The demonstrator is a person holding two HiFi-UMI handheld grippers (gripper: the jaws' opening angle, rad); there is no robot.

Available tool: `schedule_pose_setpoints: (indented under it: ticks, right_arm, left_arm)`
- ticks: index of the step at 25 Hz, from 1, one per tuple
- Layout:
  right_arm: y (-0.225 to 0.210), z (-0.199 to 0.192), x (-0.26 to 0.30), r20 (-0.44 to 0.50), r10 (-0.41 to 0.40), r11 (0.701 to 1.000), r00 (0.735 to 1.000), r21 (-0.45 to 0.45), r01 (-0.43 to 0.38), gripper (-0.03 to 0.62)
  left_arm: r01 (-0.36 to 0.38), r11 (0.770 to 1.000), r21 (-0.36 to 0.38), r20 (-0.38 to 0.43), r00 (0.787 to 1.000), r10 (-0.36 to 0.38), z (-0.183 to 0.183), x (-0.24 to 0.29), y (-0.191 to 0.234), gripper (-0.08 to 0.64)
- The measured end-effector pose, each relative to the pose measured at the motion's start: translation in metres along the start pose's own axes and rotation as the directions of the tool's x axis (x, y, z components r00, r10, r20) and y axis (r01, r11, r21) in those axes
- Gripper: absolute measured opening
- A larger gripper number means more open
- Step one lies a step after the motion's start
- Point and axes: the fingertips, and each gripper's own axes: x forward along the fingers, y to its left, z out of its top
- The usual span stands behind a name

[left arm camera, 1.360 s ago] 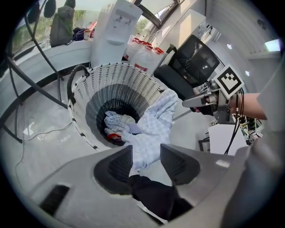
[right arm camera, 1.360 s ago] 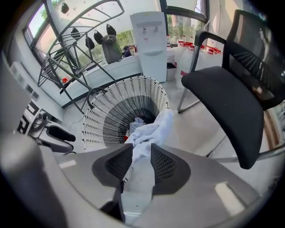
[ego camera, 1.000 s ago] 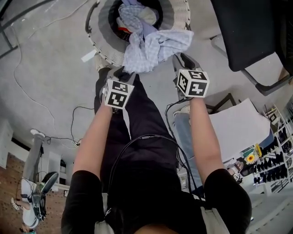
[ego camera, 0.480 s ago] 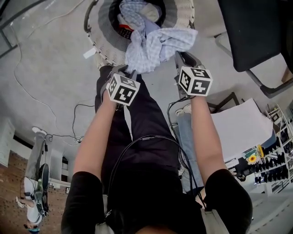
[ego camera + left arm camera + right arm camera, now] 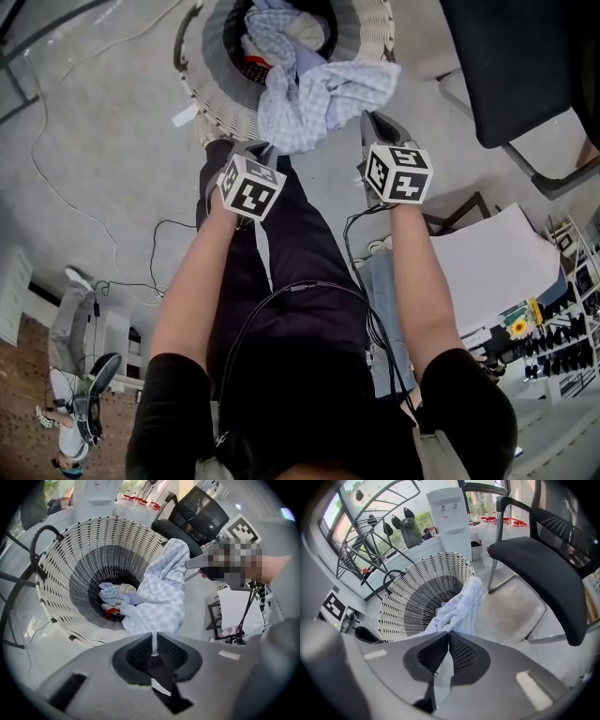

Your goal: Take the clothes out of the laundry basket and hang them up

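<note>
A pale blue checked garment [image 5: 314, 98] hangs over the near rim of the white wicker laundry basket [image 5: 225, 112], half out of it. My left gripper [image 5: 153, 639] has just been closing and its pads pinch the garment's [image 5: 159, 602] lower edge. My right gripper [image 5: 447, 641] has also just been closing and is shut on another edge of the same garment [image 5: 459, 609]. In the head view the left gripper [image 5: 264, 150] and the right gripper [image 5: 367, 122] sit at the cloth's lower left and right. More clothes [image 5: 115, 599] lie at the basket's bottom.
A black office chair [image 5: 543, 562] stands right of the basket. A metal drying rack [image 5: 370, 536] and a water dispenser [image 5: 452, 517] are behind the basket. Cables [image 5: 56, 187] trail over the grey floor at the left. A white board [image 5: 492, 258] lies at the right.
Both pairs of jaws have closed onto the checked garment's edge. The left gripper's marker cube has turned a little. Both hands stay where they were.
</note>
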Motion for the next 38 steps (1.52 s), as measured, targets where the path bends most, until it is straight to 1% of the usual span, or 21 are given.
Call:
schedule_pose_setpoints:
  ticks: [5, 11, 16, 19, 22, 24, 27, 29, 32, 35, 38]
  right_arm:
    - [0.004, 0.009, -0.007, 0.023, 0.007, 1.0, 1.0, -0.014, -0.007, 0.021]
    - [0.008, 0.025, -0.039, 0.088, -0.009, 1.0, 0.996, 0.013, 0.007, 0.021]
    - [0.006, 0.051, -0.083, 0.16, -0.047, 0.999, 0.986, 0.032, 0.042, 0.021]
    - [0.006, 0.071, -0.119, 0.219, -0.077, 0.997, 0.973, 0.043, 0.069, 0.021]
    - [0.009, 0.086, -0.164, 0.279, -0.099, 0.994, 0.955, 0.065, 0.085, 0.021]
    - [0.01, 0.103, -0.193, 0.331, -0.112, 0.993, 0.937, 0.068, 0.095, 0.021]
    - [0.014, 0.129, -0.236, 0.408, -0.121, 0.993, 0.905, 0.061, 0.106, 0.021]
    - [0.022, 0.139, -0.267, 0.447, -0.117, 0.993, 0.887, 0.048, 0.107, 0.021]
    - [0.043, 0.159, -0.312, 0.508, -0.09, 0.995, 0.857, 0.004, 0.102, 0.021]
    - [0.062, 0.181, -0.356, 0.569, -0.055, 0.995, 0.82, -0.033, 0.09, 0.021]
    - [0.084, 0.204, -0.394, 0.618, -0.018, 0.994, 0.786, -0.072, 0.079, 0.021]
  left_arm:
    - [-0.024, 1.0, 0.004, 0.049, 0.999, 0.024, 0.001, -0.018, 0.001, 0.034]
    - [-0.033, 0.999, -0.019, 0.133, 0.99, 0.035, 0.007, -0.061, 0.006, 0.031]
    - [-0.071, 0.997, -0.012, 0.204, 0.976, 0.072, 0.021, -0.119, 0.022, 0.029]
    - [-0.1, 0.995, -0.017, 0.235, 0.967, 0.101, 0.024, -0.161, 0.031, 0.029]
    - [-0.13, 0.991, -0.015, 0.279, 0.952, 0.129, 0.025, -0.209, 0.026, 0.029]
    - [-0.162, 0.987, -0.02, 0.329, 0.931, 0.159, 0.034, -0.245, 0.027, 0.029]
    - [-0.209, 0.977, -0.047, 0.418, 0.884, 0.209, 0.047, -0.305, 0.029, 0.028]
    - [-0.233, 0.97, -0.063, 0.463, 0.855, 0.235, 0.048, -0.346, 0.024, 0.029]
    - [-0.285, 0.957, -0.056, 0.52, 0.81, 0.272, 0.049, -0.406, 0.014, 0.028]
    - [-0.343, 0.938, -0.044, 0.574, 0.76, 0.305, 0.053, -0.46, -0.001, 0.028]
    - [-0.402, 0.914, -0.044, 0.633, 0.697, 0.337, 0.055, -0.514, -0.014, 0.028]
